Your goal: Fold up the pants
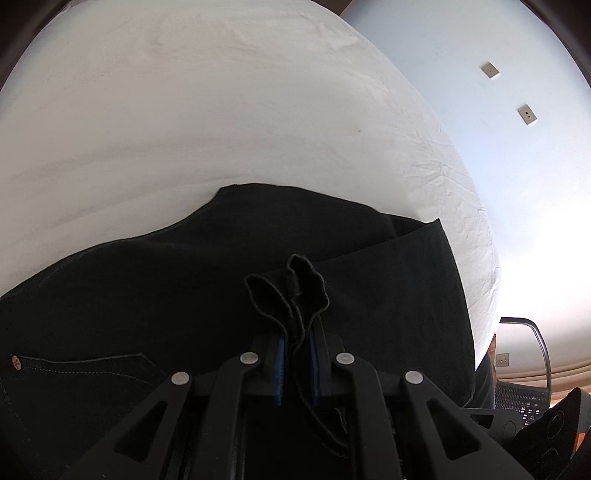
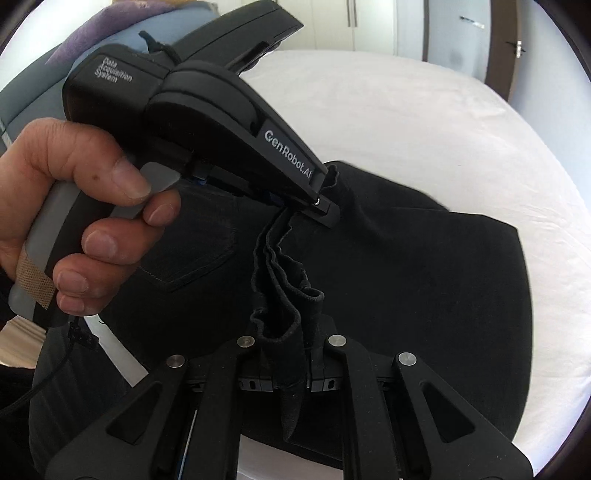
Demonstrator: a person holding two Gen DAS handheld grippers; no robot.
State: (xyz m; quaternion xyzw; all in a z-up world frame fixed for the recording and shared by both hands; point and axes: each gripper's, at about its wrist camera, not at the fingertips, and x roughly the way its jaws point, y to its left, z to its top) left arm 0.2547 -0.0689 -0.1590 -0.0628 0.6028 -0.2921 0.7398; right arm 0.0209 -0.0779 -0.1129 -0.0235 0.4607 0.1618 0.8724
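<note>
Black denim pants (image 1: 184,295) lie spread across a white sheeted bed (image 1: 203,110), with their bunched hem edge lifted off the mattress by two tools. In the left wrist view, the left hand-held gripper (image 1: 295,354), black with blue pads on its inner faces, has its fingers drawn close together on a thick, wavy fold of the dark fabric, which stands up between them. This view alone shows a small copper-coloured rivet (image 1: 15,362) and a stitched pocket seam at the lower left of the pants, a pale wall with two small square wall plates (image 1: 490,70) to the right, and a dark curved chair frame (image 1: 539,343) at the lower right. In the right wrist view, the right hand-held gripper (image 2: 291,369) is likewise pinched tight on the layered hem, with the cloth hanging down between its fingers. Only this view shows the left tool from outside: a black body printed with "GenRobot.AI" and "Data Acquisition System", its tip (image 2: 325,206) clamped on the same hem just beyond the right one. The person's bare left hand (image 2: 74,206) wraps its grey handle. A stitched back pocket (image 2: 192,240) of the pants is visible below that tool, and white closet doors (image 2: 369,22) stand behind the bed.
</note>
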